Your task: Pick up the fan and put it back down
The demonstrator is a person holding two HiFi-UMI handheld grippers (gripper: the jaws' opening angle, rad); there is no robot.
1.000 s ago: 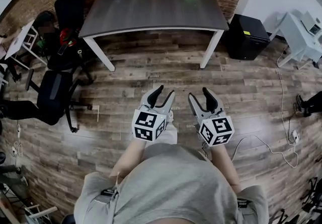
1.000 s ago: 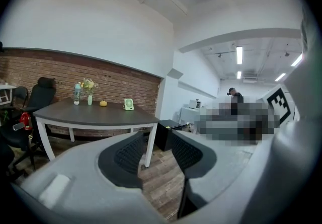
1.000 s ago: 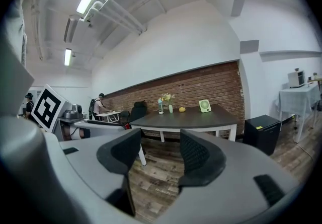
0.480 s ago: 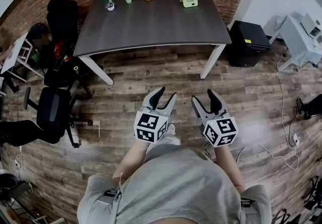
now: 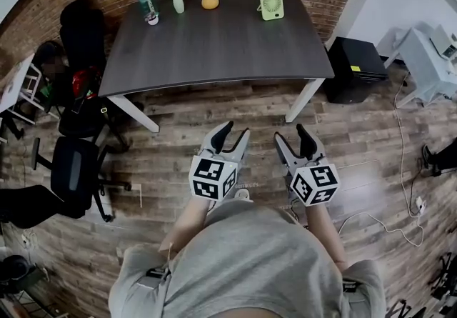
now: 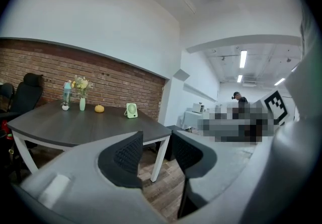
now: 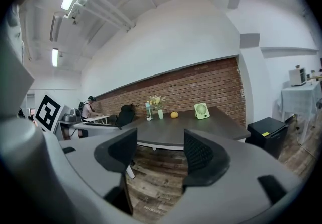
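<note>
The small light-green fan stands upright near the far right corner of the dark table. It also shows far off in the left gripper view, fan, and in the right gripper view, fan. Both grippers are held side by side over the wooden floor, well short of the table. My left gripper is open and empty, as the left gripper shows. My right gripper is open too; its jaws have just been opening, and nothing lies between them in the right gripper.
On the table's far edge stand a bottle, a vase with flowers and an orange fruit. Black office chairs stand at the left, a black cabinet to the right of the table, and cables on the floor.
The person has walked toward the table, which now sits closer in the head view. Both grippers came forward with the body, and the right jaws stand a little wider.
</note>
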